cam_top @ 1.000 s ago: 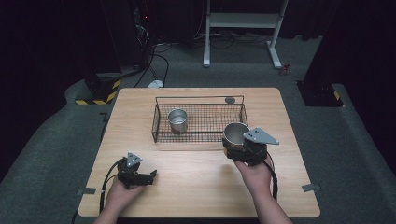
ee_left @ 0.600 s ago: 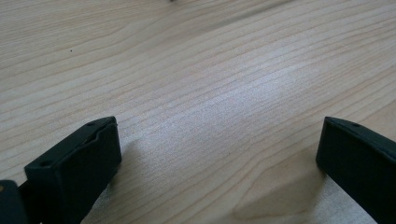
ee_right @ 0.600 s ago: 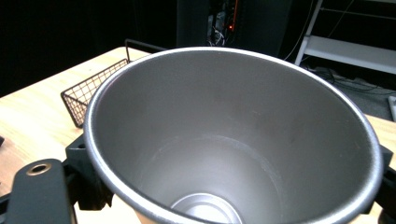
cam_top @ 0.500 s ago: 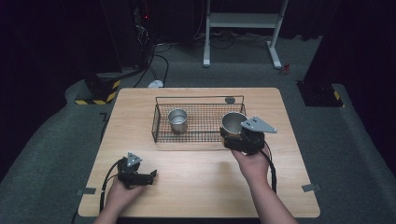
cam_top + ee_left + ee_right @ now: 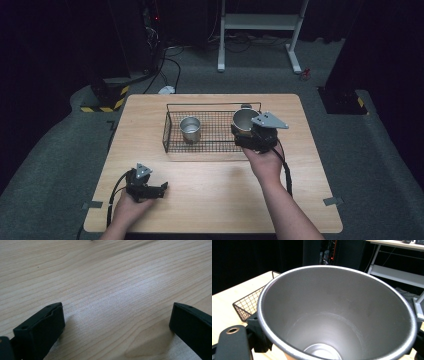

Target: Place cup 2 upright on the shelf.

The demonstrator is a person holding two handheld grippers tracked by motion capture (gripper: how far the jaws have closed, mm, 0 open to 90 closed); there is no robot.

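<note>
While right gripper (image 5: 245, 131) fingers pinch a steel cup (image 5: 337, 315) over basket (image 5: 170, 131) | left gripper (image 5: 159, 189) fingers spread

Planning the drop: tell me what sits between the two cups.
High view: only bare mesh floor of the wire basket between the cup standing inside and the held cup.

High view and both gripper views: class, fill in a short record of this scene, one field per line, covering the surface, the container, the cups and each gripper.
Surface: wooden table
Container: black wire basket near the table's far edge
Cup one: metal cup standing upright in the basket's left part
Cup two: held metal cup, empty inside, over the basket's right end
Right gripper: shut on the held metal cup
Left gripper: open, resting low on the table, nothing between its jaws
</note>
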